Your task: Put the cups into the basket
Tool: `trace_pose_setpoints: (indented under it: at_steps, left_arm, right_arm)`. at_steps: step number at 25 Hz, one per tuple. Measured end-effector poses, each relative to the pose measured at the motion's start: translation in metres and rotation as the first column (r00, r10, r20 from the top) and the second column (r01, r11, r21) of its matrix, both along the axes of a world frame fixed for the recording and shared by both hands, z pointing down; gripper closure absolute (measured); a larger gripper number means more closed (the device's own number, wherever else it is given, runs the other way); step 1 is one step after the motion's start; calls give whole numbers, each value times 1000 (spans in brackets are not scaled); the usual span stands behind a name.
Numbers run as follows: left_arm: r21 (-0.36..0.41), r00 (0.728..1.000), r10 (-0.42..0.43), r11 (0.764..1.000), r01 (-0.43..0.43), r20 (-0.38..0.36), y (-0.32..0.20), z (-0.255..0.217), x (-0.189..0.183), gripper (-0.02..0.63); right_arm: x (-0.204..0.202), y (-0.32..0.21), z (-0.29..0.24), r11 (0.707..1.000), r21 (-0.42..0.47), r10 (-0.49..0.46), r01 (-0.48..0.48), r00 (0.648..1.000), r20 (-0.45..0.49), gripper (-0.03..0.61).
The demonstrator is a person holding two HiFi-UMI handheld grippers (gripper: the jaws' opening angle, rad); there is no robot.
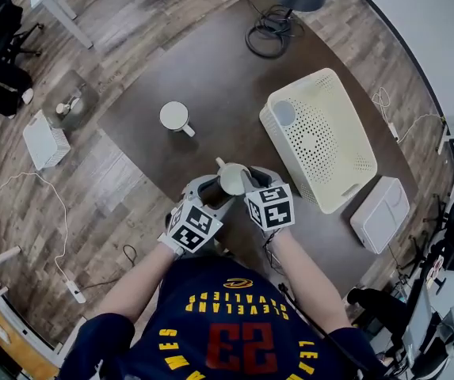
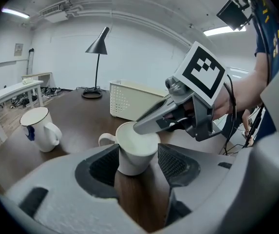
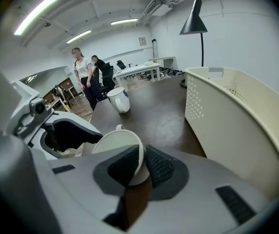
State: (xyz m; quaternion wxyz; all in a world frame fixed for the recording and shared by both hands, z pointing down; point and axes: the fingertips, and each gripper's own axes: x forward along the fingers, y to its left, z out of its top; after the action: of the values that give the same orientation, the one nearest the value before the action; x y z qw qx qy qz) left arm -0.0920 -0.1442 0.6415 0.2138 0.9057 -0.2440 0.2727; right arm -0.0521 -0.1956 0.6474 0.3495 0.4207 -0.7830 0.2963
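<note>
1. Two grippers, two cups out on the table (image 1: 211, 62), one basket.
2. The right gripper (image 3: 140, 162) has its jaws nearly together, clamped on the near cup (image 1: 233, 179) at its wall (one pad inside, one outside).
3. The left gripper (image 2: 138, 156) has its jaws wide apart. The same cup is between them, unclamped.
4. The second cup (image 1: 174, 117) stands well apart.
5. The basket (image 1: 333, 145) holds a round pale shape (image 1: 284, 113) in a far corner. Whether it is a cup, I cannot tell.

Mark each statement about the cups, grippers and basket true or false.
The right gripper pinches the rim of the plain white ceramic cup. True.
The left gripper is shut on that cup. False: its jaws stand open with the cup between them.
The other white mug with a blue mark lies in the cream perforated plastic basket. False: it stands on the dark brown table.
A black lamp stands on the table. True.
</note>
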Motion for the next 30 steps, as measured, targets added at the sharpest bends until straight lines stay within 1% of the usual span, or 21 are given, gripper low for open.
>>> trace_pose_setpoints:
  at_steps: [3,8,14,16,20,26,30]
  left_arm:
    - [5,1000,12,1000,-12,11,2,1,5,379]
    - [23,1000,20,1000,-20,18,8,-6,10,379]
    - [56,1000,24,998,-25,10,17,-24,18,379]
    - [84,1000,24,996,-23,-5,20,-35,23,379]
    - [169,998,18,986,-7,-63,23,-73,38,379]
    - [233,990,10,972,23,-141,45,-111,67,379]
    - [267,986,11,963,35,-169,62,-129,84,379]
  right_arm:
    - [5,0,2,1000,5,7,-7,1000,-2,540]
    - [11,6,-2,999,-22,27,-27,999,17,543]
    - [20,15,-21,999,12,34,-34,999,24,545]
    - [27,19,-31,998,38,44,-46,998,38,543]
    - [48,27,-51,993,85,81,-86,994,69,545]
    - [81,52,-82,985,115,117,-131,985,125,545]
    - [107,68,-108,973,164,138,-165,977,165,545]
